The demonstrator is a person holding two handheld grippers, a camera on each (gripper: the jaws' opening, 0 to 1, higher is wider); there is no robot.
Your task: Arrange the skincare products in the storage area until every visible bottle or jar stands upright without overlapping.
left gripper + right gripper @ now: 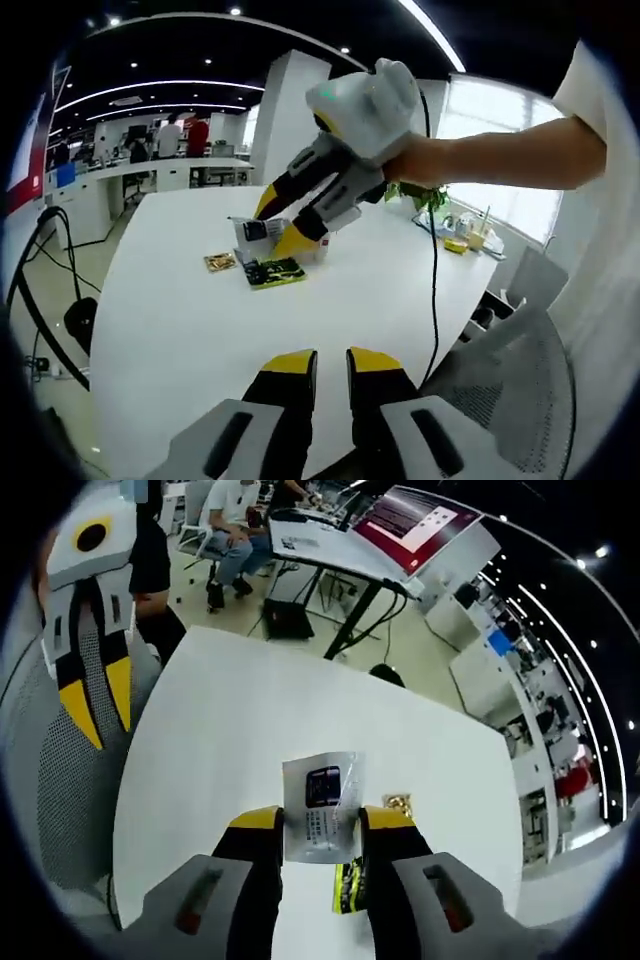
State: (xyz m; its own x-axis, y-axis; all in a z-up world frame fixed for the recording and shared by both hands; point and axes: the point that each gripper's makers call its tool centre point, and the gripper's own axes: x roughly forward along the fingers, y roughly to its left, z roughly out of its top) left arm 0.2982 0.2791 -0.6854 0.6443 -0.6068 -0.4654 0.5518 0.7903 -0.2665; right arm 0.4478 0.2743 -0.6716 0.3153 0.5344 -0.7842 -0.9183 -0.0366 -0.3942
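Looking along my left gripper (332,365), I see its yellow-tipped jaws standing close together with only a narrow gap between them and nothing held, low over the white table (180,320). Across the table the right gripper (285,225), carried by a person's hand (420,160), reaches down at a silvery sachet (248,230) with its jaws on either side of it. Just beside the sachet lie a dark green packet (275,272) and a small gold-patterned packet (220,262), both flat on the tabletop.

In the right gripper view, my right gripper (320,825) has its jaws pressed against the two edges of the silvery sachet (320,805), which stands upright between them. The dark green packet (346,888) lies under the jaws, and the gold packet (398,804) sits just beyond the right jaw. The left gripper (95,705) hangs at the upper left, beside a mesh chair (60,780).
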